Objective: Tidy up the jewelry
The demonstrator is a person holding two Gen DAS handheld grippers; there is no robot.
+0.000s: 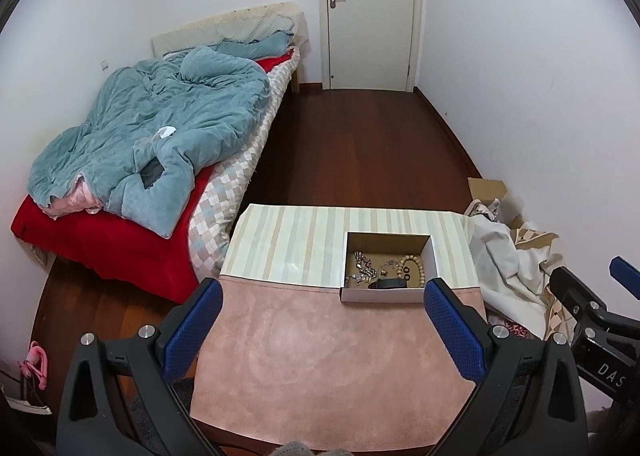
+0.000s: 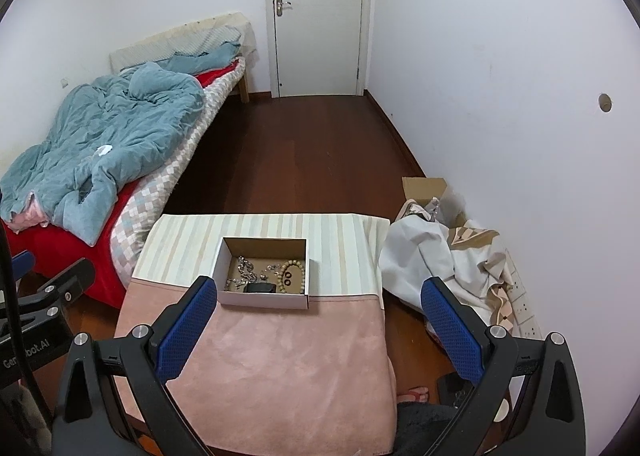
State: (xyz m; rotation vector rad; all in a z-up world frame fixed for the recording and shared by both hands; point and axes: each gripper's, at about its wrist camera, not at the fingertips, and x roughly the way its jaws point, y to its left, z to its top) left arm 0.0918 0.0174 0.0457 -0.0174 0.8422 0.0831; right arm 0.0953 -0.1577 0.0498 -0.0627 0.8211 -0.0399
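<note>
A small open cardboard box (image 1: 384, 295) (image 2: 262, 299) stands on the table where the striped cloth meets the pink cloth. Inside lie a silver chain (image 1: 363, 264) (image 2: 246, 268), a wooden bead bracelet (image 1: 416, 261) (image 2: 294, 265), two dark rings (image 1: 407, 271) (image 2: 287, 278) and a black item (image 1: 389, 284) (image 2: 261, 288). My left gripper (image 1: 324, 298) is open and empty, held above the pink cloth short of the box. My right gripper (image 2: 318, 294) is open and empty, its left finger close to the box's front left corner.
The table carries a pink cloth (image 1: 332, 360) in front and a striped cloth (image 1: 288, 240) behind. A bed with a teal quilt (image 1: 160, 128) stands to the left. A heap of fabric and cardboard (image 2: 440, 252) lies on the floor to the right. A closed door (image 1: 370, 12) is at the far wall.
</note>
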